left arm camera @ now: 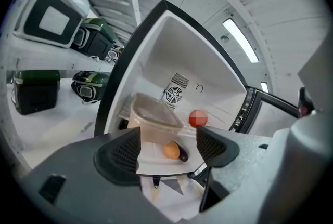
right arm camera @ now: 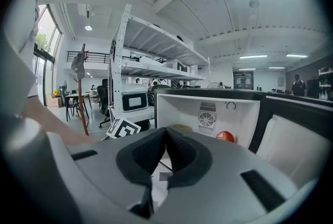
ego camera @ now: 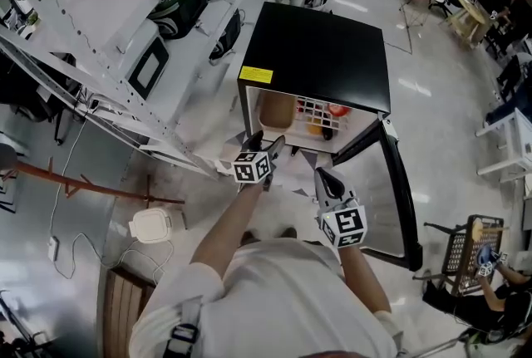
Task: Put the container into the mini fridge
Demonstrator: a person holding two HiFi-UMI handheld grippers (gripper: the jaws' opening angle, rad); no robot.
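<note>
Container: a clear, lidded tub that stands inside the mini fridge, at the left of the compartment, and shows just past the jaws of the left gripper. Those jaws stand wide apart with nothing between their 2 dark pads; the left pad overlaps the tub's lower corner in the left gripper view, but from the head view the left gripper hangs just outside the fridge opening, short of the container.

The right gripper has its jaws pressed together at the tips, holding nothing, and points toward the open compartment from a little further back. In the head view the right gripper sits to the right of the left one, near the inner face of the fridge door, which is swung wide open.

To the right of the tub lie an orange round item and a dark item, touching each other. A red round item rests further back, near the rear wall's round fan vent.

Left of the black-topped fridge runs a white shelving rack carrying green-and-black devices.
</note>
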